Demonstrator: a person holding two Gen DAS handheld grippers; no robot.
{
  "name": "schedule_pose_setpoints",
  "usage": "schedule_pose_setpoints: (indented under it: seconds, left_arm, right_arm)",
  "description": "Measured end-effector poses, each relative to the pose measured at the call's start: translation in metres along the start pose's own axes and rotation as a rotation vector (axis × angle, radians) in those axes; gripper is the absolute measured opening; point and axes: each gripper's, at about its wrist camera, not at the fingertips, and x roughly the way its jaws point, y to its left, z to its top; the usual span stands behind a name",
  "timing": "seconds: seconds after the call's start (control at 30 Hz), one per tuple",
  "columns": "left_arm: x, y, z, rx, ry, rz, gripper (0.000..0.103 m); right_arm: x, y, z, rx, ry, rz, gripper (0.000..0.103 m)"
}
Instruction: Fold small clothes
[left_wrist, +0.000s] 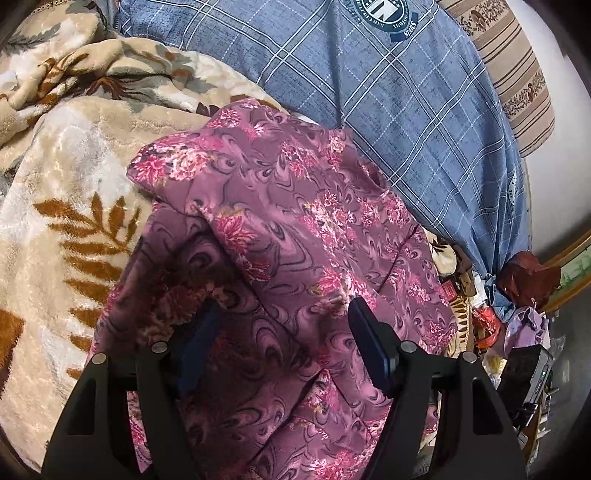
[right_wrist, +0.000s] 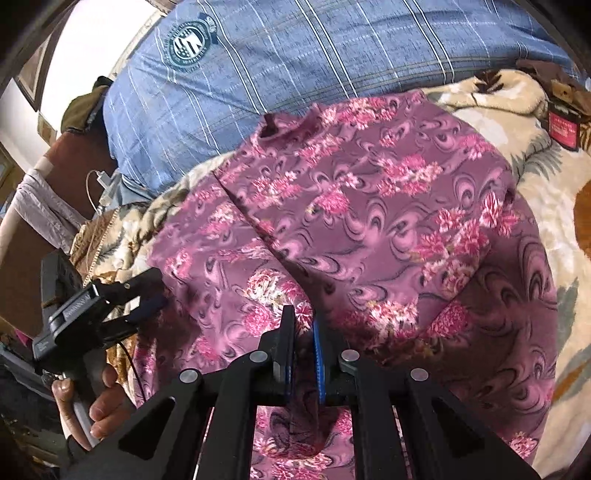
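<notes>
A purple cloth with pink flower print (left_wrist: 295, 229) lies partly folded on a beige blanket, one layer turned over another. In the left wrist view my left gripper (left_wrist: 280, 321) is open; cloth lies between and over its fingers, the left finger half covered. In the right wrist view the same cloth (right_wrist: 369, 206) spreads ahead, and my right gripper (right_wrist: 304, 325) is shut on a pinched fold of its near edge. The left gripper (right_wrist: 147, 299) shows at the left of that view, held in a hand, its fingers at the cloth's left edge.
A beige leaf-pattern blanket (left_wrist: 66, 192) covers the bed. A blue checked pillow (left_wrist: 406, 110) lies behind the cloth, a striped pillow (left_wrist: 517, 81) beyond it. Small clutter and a dark device (left_wrist: 524, 373) sit at the right. A white cable (right_wrist: 98, 184) hangs at the left.
</notes>
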Motion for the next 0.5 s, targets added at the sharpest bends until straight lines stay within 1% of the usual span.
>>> schedule_pose_setpoints:
  seconds: [0.13, 0.33, 0.5]
  left_arm:
    - [0.0009, 0.0025, 0.0009, -0.009, 0.005, -0.001, 0.071]
    - [0.0030, -0.0004, -0.0008, 0.006, 0.011, 0.011, 0.071]
    - [0.0028, -0.0019, -0.0013, 0.009, 0.011, 0.013, 0.071]
  right_arm:
    - [0.0016, -0.0022, -0.0011, 0.011, 0.008, 0.003, 0.009]
    - [0.0051, -0.0040, -0.0011, 0.016, 0.016, -0.008, 0.011]
    - [0.0012, -0.0048, 0.0003, 0.022, 0.004, 0.016, 0.011]
